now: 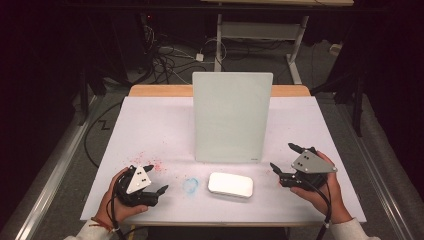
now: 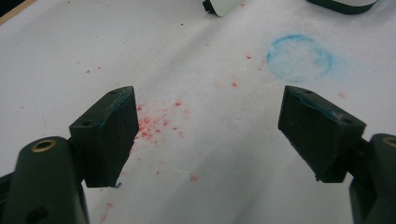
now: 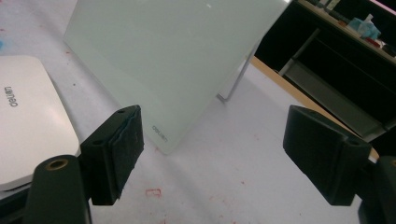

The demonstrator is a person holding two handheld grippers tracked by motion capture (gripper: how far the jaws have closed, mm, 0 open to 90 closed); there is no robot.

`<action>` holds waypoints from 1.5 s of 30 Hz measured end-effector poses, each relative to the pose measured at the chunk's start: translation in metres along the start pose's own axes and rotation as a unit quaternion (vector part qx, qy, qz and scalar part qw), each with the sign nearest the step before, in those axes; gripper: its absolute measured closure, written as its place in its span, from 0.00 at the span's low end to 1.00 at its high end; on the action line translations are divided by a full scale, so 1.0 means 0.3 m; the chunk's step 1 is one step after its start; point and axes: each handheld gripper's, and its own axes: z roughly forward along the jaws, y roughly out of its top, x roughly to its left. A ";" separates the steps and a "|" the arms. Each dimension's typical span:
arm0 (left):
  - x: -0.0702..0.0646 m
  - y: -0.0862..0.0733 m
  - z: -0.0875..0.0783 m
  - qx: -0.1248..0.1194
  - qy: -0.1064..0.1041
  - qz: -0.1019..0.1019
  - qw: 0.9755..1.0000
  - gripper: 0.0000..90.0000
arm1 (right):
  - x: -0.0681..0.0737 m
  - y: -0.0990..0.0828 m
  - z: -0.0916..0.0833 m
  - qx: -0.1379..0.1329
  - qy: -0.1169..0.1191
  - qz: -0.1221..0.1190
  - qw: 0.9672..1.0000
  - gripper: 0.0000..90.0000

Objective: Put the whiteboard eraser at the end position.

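A pale glass board (image 1: 232, 116) stands tilted on the white table cover (image 1: 150, 130), propped on a stand; its lower corner and small logo show in the right gripper view (image 3: 168, 65). In front of it lies a white rounded eraser block (image 1: 230, 184), also at the left of the right gripper view (image 3: 28, 121). My left gripper (image 1: 156, 178) rests open at the front left, over red specks and near a blue ring mark (image 2: 300, 58). At the front right, my right gripper (image 1: 284, 158) is open with nothing between its jaws, pointing toward the board.
Red pigment specks (image 1: 150, 164) and the blue ring stain (image 1: 190, 185) mark the cover at the front left. The wooden table edge (image 1: 160, 90) shows behind the board. Beyond the table are cables (image 1: 165, 57) on the floor and a desk frame (image 1: 260, 35).
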 end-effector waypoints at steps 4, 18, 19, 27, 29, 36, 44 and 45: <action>0.002 0.003 0.004 0.001 -0.001 0.002 1.000 0.22 | -0.008 -0.034 -0.011 -0.001 -0.005 0.017 1.000 0.23; 0.006 0.009 0.011 -0.005 0.002 0.004 1.000 0.22 | -0.024 -0.188 -0.043 0.024 -0.011 0.069 0.997 0.22; 0.005 0.009 0.011 -0.004 0.003 0.005 1.000 0.22 | -0.022 -0.197 -0.043 0.026 -0.012 0.070 0.997 0.23; 0.001 0.012 0.007 -0.006 0.003 0.010 1.000 0.22 | -0.013 -0.210 -0.041 0.031 -0.007 0.063 0.997 0.23; -0.001 0.010 0.008 -0.003 0.001 0.011 1.000 0.22 | -0.012 -0.208 -0.045 0.026 -0.008 0.072 0.997 0.23; 0.001 0.010 0.003 -0.006 0.001 0.014 1.000 0.21 | -0.007 -0.200 -0.052 0.026 -0.014 0.066 0.997 0.23; 0.000 0.013 0.008 -0.005 0.001 0.013 1.000 0.21 | -0.007 -0.203 -0.050 0.030 -0.014 0.063 0.997 0.23; 0.000 0.013 0.008 -0.005 0.001 0.013 1.000 0.21 | -0.008 -0.203 -0.050 0.030 -0.014 0.061 0.998 0.23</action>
